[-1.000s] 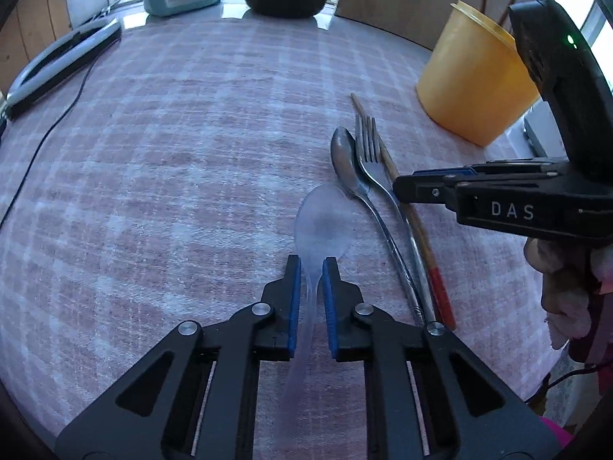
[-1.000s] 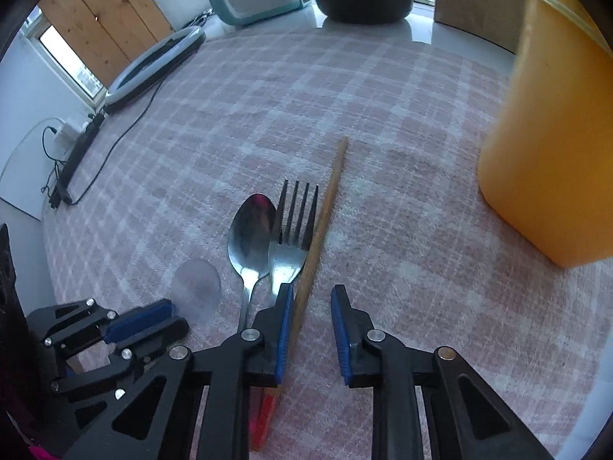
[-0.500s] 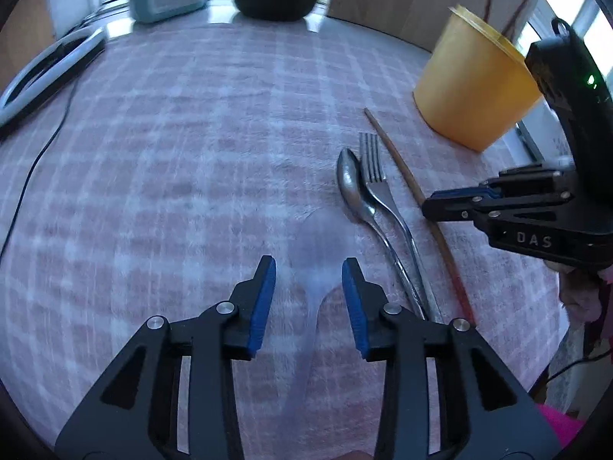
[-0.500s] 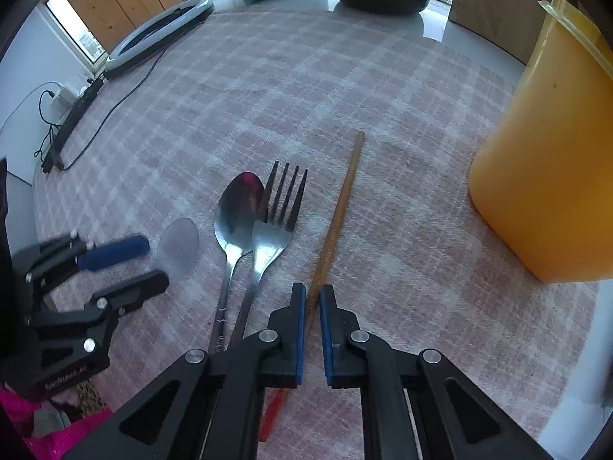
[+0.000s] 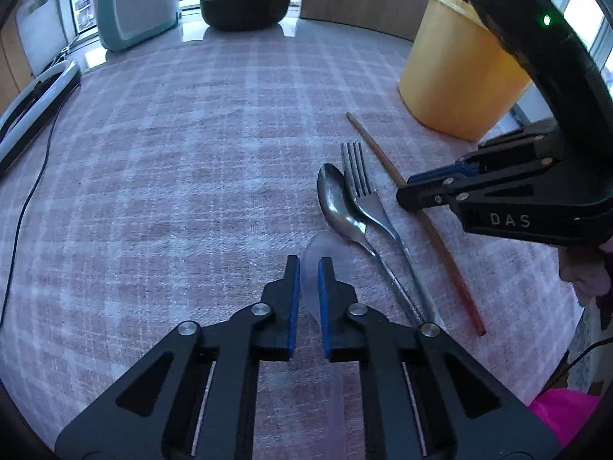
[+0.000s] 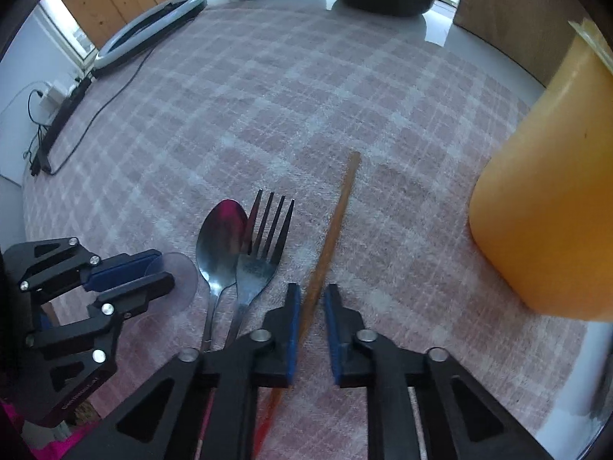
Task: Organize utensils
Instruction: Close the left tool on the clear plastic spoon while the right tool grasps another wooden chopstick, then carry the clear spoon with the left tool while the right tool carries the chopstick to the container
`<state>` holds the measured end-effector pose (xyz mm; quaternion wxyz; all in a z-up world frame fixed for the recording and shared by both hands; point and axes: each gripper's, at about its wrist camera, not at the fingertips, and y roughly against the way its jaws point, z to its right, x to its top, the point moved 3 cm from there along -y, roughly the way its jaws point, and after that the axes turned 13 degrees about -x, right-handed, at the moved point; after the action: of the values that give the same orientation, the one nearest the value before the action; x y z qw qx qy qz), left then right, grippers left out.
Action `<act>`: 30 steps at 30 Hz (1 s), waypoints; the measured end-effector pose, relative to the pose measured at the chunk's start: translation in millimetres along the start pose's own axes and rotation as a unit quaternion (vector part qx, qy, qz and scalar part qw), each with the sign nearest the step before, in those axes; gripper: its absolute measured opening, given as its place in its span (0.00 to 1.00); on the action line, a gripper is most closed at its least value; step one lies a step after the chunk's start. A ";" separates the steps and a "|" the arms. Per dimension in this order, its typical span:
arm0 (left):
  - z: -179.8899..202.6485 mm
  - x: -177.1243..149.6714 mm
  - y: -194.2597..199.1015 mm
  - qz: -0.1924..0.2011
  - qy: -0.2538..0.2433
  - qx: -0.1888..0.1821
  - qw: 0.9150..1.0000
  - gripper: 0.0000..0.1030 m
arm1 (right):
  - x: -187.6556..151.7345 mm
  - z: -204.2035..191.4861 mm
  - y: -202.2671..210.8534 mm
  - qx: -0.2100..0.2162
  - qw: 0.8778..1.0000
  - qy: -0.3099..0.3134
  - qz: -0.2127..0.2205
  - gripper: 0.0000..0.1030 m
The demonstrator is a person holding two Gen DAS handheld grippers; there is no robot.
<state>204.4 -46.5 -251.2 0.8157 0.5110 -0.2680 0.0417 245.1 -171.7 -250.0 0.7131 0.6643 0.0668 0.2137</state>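
From the left wrist view, the left hand-held gripper [image 5: 309, 264] points down at a counter [image 5: 172, 191] covered in a pink checked cloth. Its blue pads [image 5: 294, 299] are closing on a clear plastic spoon [image 5: 325, 247] and pinch it near the bowl. The clear spoon lies flat on the cloth. Just to its right lie a metal spoon [image 5: 337, 201] and a metal fork [image 5: 364, 191], side by side and touching. A wooden chopstick [image 5: 383, 157] with a red end lies a little further right. The right hand-held gripper [image 5: 429, 188] sits over the chopstick. A tall yellow tub [image 5: 452, 76] stands on the far right. A black pot with a yellow lid [image 5: 245, 0] and a pale blue box [image 5: 134, 7] stand at the back. A ring light [image 5: 34, 103] and its cable [image 5: 27, 199] lie on the left.

From the right wrist view, the right hand-held gripper [image 6: 311, 291] points down. The chopstick [image 6: 337, 222] runs between its blue pads [image 6: 293, 329]. It leans on the left pad, and a gap shows on the other side as the jaws open a little. The fork [image 6: 260, 260] and metal spoon [image 6: 218, 245] lie just to the left. The left hand-held gripper [image 6: 153, 268] pinches the clear spoon [image 6: 184, 280] at the left edge. The yellow tub [image 6: 544, 211] stands on the right.
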 end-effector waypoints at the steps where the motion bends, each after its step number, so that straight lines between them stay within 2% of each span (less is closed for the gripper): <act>1: -0.7 0.5 1.3 0.002 0.005 -0.003 1.000 0.04 | -0.2 0.7 0.0 0.002 1.000 -0.002 0.000 0.08; 4: -1.5 1.1 7.0 0.013 0.022 -0.008 1.000 0.02 | -2.1 4.9 2.1 0.012 1.000 -0.018 0.005 0.04; 13: -3.2 2.1 32.0 0.051 0.061 0.000 0.997 0.01 | -15.8 19.5 23.3 0.046 0.998 -0.037 0.035 0.04; 16: -7.5 1.5 29.0 0.043 0.069 0.006 0.997 0.01 | -21.0 21.8 23.9 0.044 0.998 -0.027 0.036 0.04; 18: -8.8 2.5 23.7 0.024 0.070 0.000 0.997 0.03 | -23.3 25.9 25.1 0.051 0.998 -0.029 0.038 0.04; 19: -9.2 3.0 22.2 0.018 0.072 0.000 0.997 0.12 | -24.5 25.9 26.5 0.054 0.997 -0.028 0.039 0.04; 20: -9.2 3.9 21.5 0.015 0.071 0.003 0.997 0.29 | -25.9 26.2 28.1 0.056 0.997 -0.024 0.041 0.04; 21: -8.1 5.2 20.7 0.012 0.066 0.006 0.998 0.35 | -26.6 26.8 28.9 0.056 0.997 -0.022 0.042 0.04; 22: -5.5 6.8 18.4 0.004 0.051 0.007 0.999 0.37 | -27.8 27.1 30.5 0.056 0.997 -0.018 0.045 0.04; 25: 3.6 9.6 3.9 -0.039 -0.009 0.028 0.999 0.37 | -29.8 29.4 32.4 0.059 0.997 -0.015 0.048 0.04; 27: 4.7 10.1 -5.3 -0.062 -0.026 0.037 0.997 0.37 | -28.7 28.9 31.9 0.059 0.997 -0.015 0.049 0.04; 29: 3.7 10.5 -14.4 -0.080 -0.037 0.038 0.995 0.21 | -30.2 31.7 31.4 0.060 0.997 -0.016 0.050 0.04; 30: 4.7 11.1 -15.0 -0.079 -0.040 0.034 0.995 0.18 | -30.5 32.8 31.3 0.061 0.997 -0.017 0.050 0.04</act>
<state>217.2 -60.0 -256.4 0.7874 0.5590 -0.2574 -0.0347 223.4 -213.0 -221.6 0.6610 0.7124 0.0346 0.2331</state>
